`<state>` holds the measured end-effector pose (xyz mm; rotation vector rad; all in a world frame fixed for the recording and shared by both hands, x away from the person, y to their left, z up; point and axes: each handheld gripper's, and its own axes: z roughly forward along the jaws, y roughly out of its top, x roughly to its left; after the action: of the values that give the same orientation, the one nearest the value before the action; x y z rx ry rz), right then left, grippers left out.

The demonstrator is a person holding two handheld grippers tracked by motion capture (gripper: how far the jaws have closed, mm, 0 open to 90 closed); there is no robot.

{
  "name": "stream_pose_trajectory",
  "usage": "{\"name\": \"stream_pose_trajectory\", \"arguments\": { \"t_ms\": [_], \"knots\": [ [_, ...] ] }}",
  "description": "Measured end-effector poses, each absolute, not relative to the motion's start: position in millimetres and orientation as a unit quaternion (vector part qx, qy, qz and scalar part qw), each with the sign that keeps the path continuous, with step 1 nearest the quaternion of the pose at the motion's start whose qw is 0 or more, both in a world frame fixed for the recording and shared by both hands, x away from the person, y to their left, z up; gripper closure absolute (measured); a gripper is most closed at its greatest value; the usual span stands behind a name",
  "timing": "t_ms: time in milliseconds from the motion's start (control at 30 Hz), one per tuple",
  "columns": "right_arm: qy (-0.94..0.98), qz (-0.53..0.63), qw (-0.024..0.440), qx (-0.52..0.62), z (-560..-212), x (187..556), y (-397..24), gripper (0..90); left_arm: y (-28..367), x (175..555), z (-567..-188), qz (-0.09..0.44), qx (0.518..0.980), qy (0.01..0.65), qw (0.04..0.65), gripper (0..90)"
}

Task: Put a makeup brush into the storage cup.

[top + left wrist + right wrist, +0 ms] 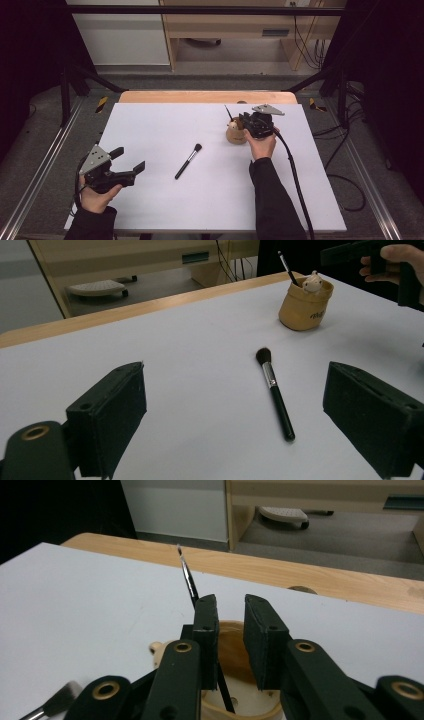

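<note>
– White table (165, 130), wooden edge beyond. Left gripper (131, 160) hovers low, jaws spread wide, nothing between them.

– Makeup brush (188, 161) lies mid-table. Right gripper (243, 120) sits over the tan cup (235, 134), jaws slightly parted, a thin brush (189, 582) standing free in it.

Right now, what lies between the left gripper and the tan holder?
The makeup brush lies alone on the white sheet between the left gripper and the tan holder, seen in the high view.
</note>
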<state>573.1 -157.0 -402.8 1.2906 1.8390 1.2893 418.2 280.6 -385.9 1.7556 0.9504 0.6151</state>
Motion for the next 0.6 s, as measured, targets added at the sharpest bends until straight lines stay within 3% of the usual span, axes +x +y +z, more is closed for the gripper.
{"name": "stream_pose_trajectory", "arguments": {
  "t_ms": [600],
  "knots": [
    [0.7,0.509,0.259,0.429,-373,522,-168,49.1,280,418,-386,0.258,0.728,0.394,0.498,9.4]
  ]
}}
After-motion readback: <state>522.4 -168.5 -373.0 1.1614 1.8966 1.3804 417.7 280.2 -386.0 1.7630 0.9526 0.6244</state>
